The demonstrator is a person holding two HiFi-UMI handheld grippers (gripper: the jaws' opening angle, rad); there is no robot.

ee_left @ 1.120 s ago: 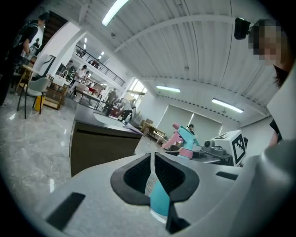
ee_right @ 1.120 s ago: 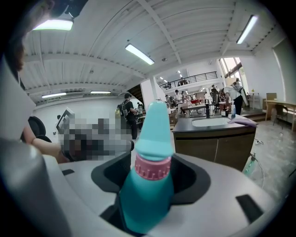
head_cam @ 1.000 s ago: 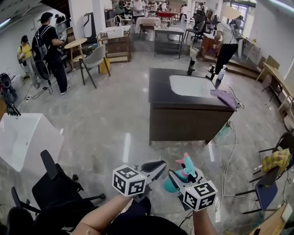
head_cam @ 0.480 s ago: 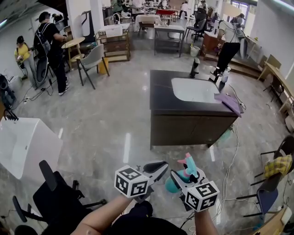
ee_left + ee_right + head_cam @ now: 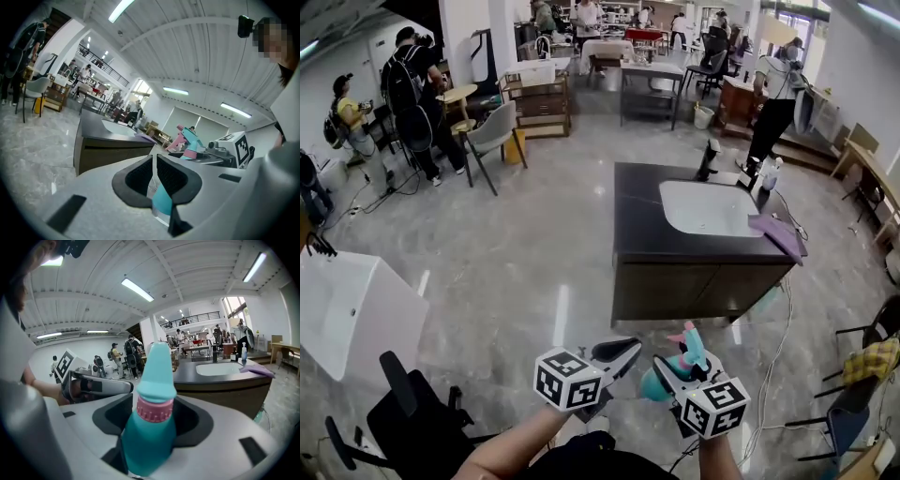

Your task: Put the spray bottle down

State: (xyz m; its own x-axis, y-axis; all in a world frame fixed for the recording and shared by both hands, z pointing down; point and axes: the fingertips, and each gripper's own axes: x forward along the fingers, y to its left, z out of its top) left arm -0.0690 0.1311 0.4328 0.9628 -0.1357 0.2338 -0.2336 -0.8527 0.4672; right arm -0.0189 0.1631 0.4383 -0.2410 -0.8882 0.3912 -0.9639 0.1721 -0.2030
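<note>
Your right tool (image 5: 670, 367) grips the bottle (image 5: 151, 430) well short of the surface (image 5: 642, 211), left tool (image 5: 628, 350) closed, empty; letting go here would likely drop it onto the floor (image 5: 534, 253).

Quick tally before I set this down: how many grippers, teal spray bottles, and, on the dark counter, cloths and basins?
Grippers: 2, the left gripper and the right gripper
Teal spray bottle: 1, in the right gripper
Purple cloth: 1, on the dark counter
White basin: 1
Total: 5
</note>
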